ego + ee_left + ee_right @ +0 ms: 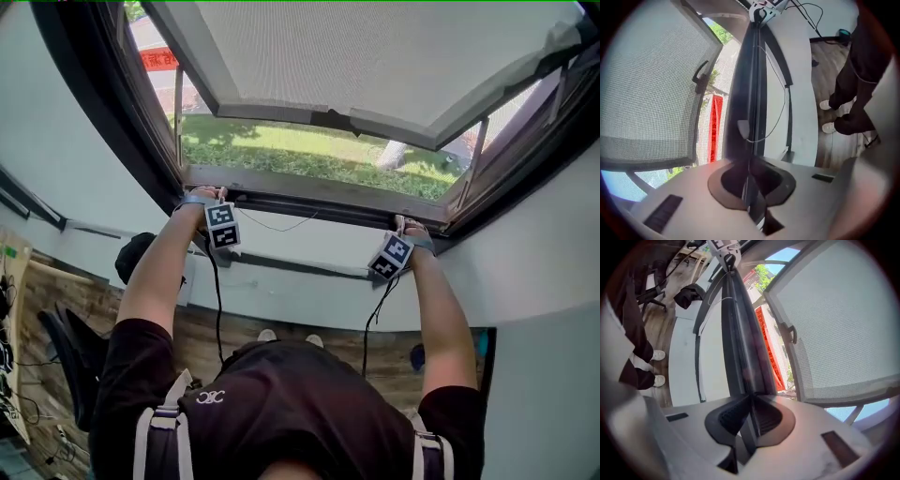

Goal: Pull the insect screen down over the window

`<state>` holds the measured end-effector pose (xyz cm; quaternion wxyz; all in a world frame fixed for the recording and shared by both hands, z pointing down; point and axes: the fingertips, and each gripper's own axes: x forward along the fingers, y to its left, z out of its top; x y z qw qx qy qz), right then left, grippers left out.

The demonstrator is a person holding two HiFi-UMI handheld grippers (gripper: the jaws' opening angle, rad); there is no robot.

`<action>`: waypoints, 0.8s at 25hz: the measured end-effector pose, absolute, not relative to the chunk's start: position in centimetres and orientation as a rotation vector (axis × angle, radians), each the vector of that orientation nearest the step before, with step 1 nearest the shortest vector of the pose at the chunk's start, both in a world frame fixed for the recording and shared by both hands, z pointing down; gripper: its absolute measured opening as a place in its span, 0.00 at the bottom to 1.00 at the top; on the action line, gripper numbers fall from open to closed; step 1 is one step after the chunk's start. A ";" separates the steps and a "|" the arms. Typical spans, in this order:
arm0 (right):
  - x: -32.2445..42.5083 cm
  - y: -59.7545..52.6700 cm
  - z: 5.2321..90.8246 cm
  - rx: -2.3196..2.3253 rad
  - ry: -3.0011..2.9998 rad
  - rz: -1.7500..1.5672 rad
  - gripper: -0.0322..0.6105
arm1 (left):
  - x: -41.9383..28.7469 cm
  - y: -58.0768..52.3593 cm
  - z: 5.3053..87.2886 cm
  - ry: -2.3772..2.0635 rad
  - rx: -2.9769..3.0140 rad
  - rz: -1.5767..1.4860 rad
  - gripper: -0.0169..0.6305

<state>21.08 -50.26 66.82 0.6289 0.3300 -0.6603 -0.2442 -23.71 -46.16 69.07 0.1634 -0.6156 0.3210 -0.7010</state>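
Note:
The insect screen's dark pull bar (309, 194) runs along the window frame's near edge, between my two hands. My left gripper (221, 199) is shut on the bar's left part. My right gripper (401, 230) is shut on its right part. In the left gripper view the jaws (751, 164) pinch the bar's thin edge (747, 84), which runs away towards the other gripper (764, 9). The right gripper view shows the same: jaws (751, 398) closed on the bar (743, 333). No screen mesh shows below the bar.
The window sash (375, 56) with a mesh-patterned pane is tilted outward, its handle (700, 77) facing in. Grass (309, 150) and a red banner (159, 59) lie outside. Thin cables (217, 300) hang from the grippers along the white wall (300, 248). A black chair (75, 356) stands on the wooden floor.

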 end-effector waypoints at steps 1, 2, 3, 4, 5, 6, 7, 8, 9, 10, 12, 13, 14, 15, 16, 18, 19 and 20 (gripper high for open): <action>21.0 -50.3 66.7 0.768 -1.527 -0.560 0.08 | -23.8 -46.2 69.0 0.942 -1.770 -1.978 0.07; 20.9 -50.3 66.5 0.777 -1.533 -0.565 0.08 | -23.8 -46.2 68.9 0.967 -1.790 -1.954 0.08; 20.9 -50.3 66.4 0.783 -1.531 -0.571 0.08 | -23.8 -46.2 68.9 0.986 -1.812 -1.935 0.08; 21.0 -50.3 66.4 0.784 -1.525 -0.574 0.08 | -23.6 -45.9 68.9 0.996 -1.830 -1.926 0.08; 21.0 -50.1 66.5 0.776 -1.524 -0.571 0.08 | -23.5 -45.6 69.2 0.995 -1.841 -1.931 0.12; 21.0 -49.8 66.8 0.752 -1.529 -0.553 0.09 | -23.5 -45.3 69.4 0.985 -1.847 -1.945 0.15; 20.9 -49.3 67.3 0.707 -1.539 -0.513 0.10 | -23.4 -45.1 69.6 0.971 -1.851 -1.962 0.18; 20.9 -48.6 67.9 0.652 -1.546 -0.458 0.36 | -23.4 -44.9 69.7 0.954 -1.856 -1.977 0.23; 20.9 -48.0 68.4 0.608 -1.544 -0.412 0.47 | -23.3 -44.8 69.9 0.938 -1.862 -1.990 0.26; 21.0 -47.8 68.6 0.586 -1.534 -0.392 0.48 | -23.2 -44.6 70.0 0.926 -1.866 -2.000 0.28; 21.0 -47.9 68.6 0.593 -1.517 -0.404 0.53 | -23.2 -44.6 70.0 0.919 -1.862 -2.005 0.32; 21.0 -48.0 68.5 0.606 -1.511 -0.417 0.52 | -23.2 -44.6 69.9 0.924 -1.856 -2.001 0.33; 21.0 -48.1 68.4 0.619 -1.505 -0.427 0.52 | -23.2 -44.7 69.9 0.931 -1.852 -1.993 0.33; 21.0 -48.0 68.4 0.631 -1.502 -0.434 0.52 | -23.2 -44.7 69.9 0.942 -1.850 -1.981 0.33; 21.0 -47.8 68.4 0.640 -1.501 -0.431 0.52 | -23.2 -44.8 69.9 0.958 -1.850 -1.968 0.33; 20.8 -47.4 68.8 0.658 -1.505 -0.406 0.56 | -23.3 -44.9 70.1 0.999 -1.861 -1.943 0.33; 20.8 -47.5 69.3 0.675 -1.500 -0.410 0.58 | -23.3 -45.2 70.4 1.015 -1.865 -1.939 0.34; 20.9 -47.9 69.9 0.690 -1.482 -0.440 0.62 | -23.3 -45.5 70.8 1.024 -1.857 -1.944 0.39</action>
